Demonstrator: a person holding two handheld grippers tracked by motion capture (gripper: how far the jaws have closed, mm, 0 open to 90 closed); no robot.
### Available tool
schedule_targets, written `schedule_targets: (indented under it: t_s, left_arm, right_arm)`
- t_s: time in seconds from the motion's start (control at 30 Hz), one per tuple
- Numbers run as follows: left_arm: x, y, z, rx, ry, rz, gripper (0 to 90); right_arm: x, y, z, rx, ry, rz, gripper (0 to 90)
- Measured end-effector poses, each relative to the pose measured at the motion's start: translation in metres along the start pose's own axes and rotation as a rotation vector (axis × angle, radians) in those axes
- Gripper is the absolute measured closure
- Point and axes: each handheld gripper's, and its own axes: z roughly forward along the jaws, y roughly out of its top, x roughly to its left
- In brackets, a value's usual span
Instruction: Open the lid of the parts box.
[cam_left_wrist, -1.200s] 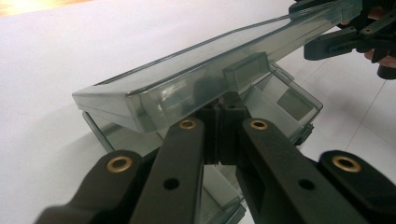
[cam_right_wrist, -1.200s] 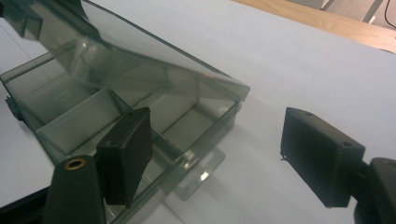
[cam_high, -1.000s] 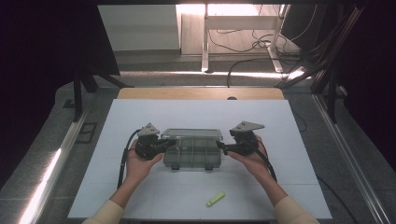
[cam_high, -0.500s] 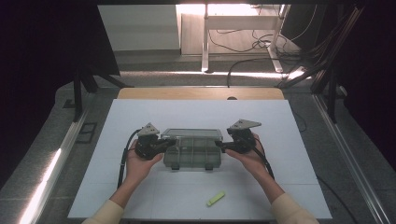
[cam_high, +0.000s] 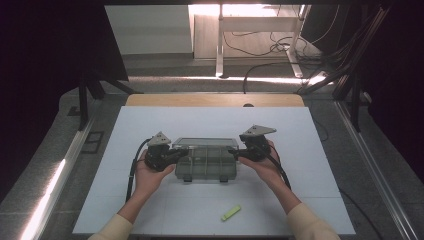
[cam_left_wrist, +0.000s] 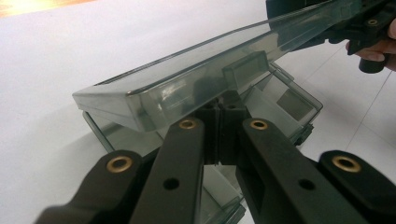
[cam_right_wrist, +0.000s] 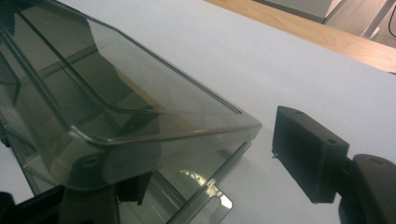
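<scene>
Smoky clear plastic organiser box (cam_high: 206, 162) lies lengthwise across the white tabletop (cam_high: 300, 135) between both hands, its lid (cam_left_wrist: 196, 79) raised, the left gripper (cam_high: 167, 155) with jaws together at its left end, the right gripper (cam_high: 240, 151) with jaws apart, just closing, astride the lid's right end.

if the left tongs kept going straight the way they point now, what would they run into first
Probably the lifted lid of the clear smoky plastic compartment box: the shut left tongs already sit right at its near edge, though actual contact is hard to judge.
</scene>
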Motion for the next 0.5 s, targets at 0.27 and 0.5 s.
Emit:
schedule_targets:
  t_s: [0.27,0.5]
  left_arm:
    - [0.0,0.0,0.0,0.001,0.0,0.001,89.5]
    - [0.0002,-0.0002,0.0003,0.003,-0.001,0.002,89.6]
  right_arm:
    - [0.0011,0.0029,0.0031,-0.009,0.005,-0.004,35.5]
    - [0.0012,0.0053,0.0043,-0.024,0.001,-0.008,37.5]
